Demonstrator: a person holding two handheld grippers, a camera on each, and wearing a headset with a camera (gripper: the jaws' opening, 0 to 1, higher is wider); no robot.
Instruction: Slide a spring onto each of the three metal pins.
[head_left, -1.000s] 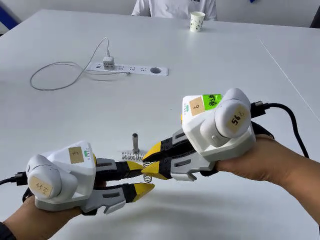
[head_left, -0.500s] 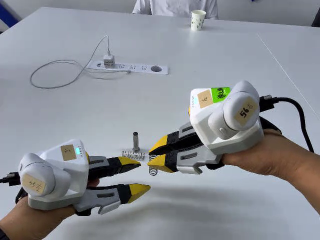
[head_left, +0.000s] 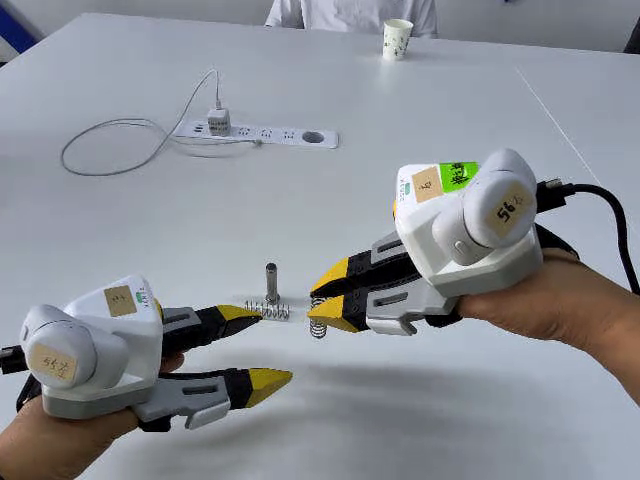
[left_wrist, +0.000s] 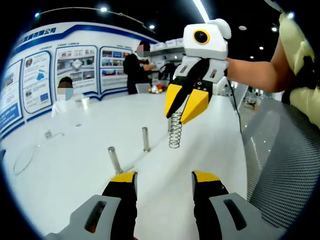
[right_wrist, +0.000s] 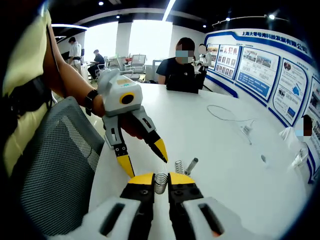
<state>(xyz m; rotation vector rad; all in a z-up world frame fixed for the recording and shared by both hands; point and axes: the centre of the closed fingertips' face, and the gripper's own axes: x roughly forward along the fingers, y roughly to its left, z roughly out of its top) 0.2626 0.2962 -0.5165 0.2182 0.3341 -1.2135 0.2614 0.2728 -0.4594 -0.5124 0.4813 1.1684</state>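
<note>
My right gripper is shut on a small steel spring that hangs from its yellow tips above the white table. The right gripper view shows this spring pinched between my jaws. Just left of it a metal pin stands upright, with another spring lying at its foot. My left gripper is open and holds nothing, its tips near the lying spring. In the left gripper view two pins stand ahead of my open left gripper.
A white power strip with a plugged charger and a looped cable lies further back on the left. A paper cup stands at the far edge, where a person sits.
The two grippers have drawn apart. My right gripper moved right and slightly up with the spring, and my left gripper pulled back to the left.
</note>
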